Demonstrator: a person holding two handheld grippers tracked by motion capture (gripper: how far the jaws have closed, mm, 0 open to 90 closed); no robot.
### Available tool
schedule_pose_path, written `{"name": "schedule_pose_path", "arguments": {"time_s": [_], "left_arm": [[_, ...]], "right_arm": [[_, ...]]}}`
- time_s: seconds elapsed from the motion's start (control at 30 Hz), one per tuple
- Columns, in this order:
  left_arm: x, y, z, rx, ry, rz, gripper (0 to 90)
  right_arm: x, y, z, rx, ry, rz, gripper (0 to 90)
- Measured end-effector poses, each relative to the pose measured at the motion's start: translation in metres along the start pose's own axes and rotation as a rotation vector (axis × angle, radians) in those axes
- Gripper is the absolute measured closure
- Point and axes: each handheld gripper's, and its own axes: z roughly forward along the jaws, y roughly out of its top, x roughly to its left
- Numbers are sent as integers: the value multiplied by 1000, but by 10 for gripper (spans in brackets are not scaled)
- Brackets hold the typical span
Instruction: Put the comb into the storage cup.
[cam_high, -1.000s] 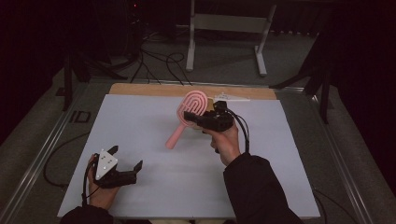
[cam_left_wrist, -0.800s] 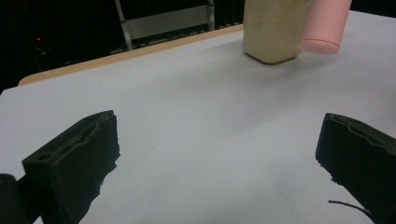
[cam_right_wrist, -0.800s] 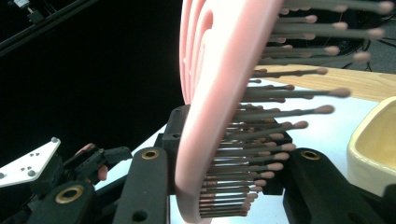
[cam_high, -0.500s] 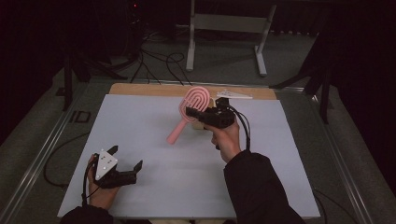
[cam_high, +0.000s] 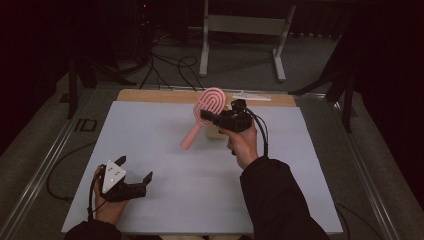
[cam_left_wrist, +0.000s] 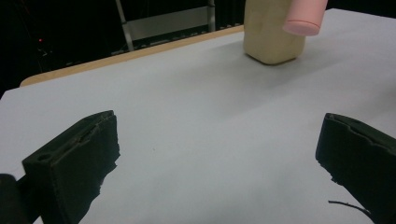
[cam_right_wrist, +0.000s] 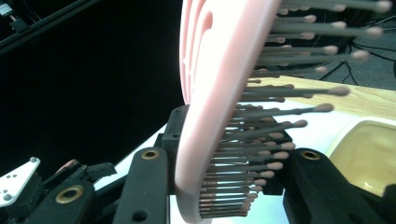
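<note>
A pink hairbrush (cam_high: 212, 101) hangs tilted above the back middle of the table, head up and handle (cam_high: 190, 136) slanting down to the left. My right gripper (cam_high: 206, 118) is shut on the lower part of the brush's head; in the right gripper view the head (cam_right_wrist: 210, 93) sits between the jaws, bristles pointing right. Below it stands a beige holder (cam_high: 216, 132), also in the left gripper view (cam_left_wrist: 273, 32) with the handle's pink tip (cam_left_wrist: 303, 16) over it. My left gripper (cam_high: 134, 169) rests at the table's front left, open with nothing between its jaws (cam_left_wrist: 219, 158).
A white sheet (cam_high: 150, 135) covers the table, with a wooden strip (cam_high: 150, 95) along the back edge. A metal stand (cam_high: 240, 30) and cables (cam_high: 165, 65) lie on the floor beyond it. The beige holder's open top (cam_right_wrist: 369, 149) is at the right of the right gripper view.
My right gripper has shifted slightly right and up with the brush. The left gripper has stayed where it was.
</note>
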Motion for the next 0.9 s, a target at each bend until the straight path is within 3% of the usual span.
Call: {"name": "schedule_pose_path", "arguments": {"time_s": [0.9], "left_arm": [[0,0,-1,-2,3,-2,2]], "right_arm": [[-14,22,-3,-30,-63,15,634]]}}
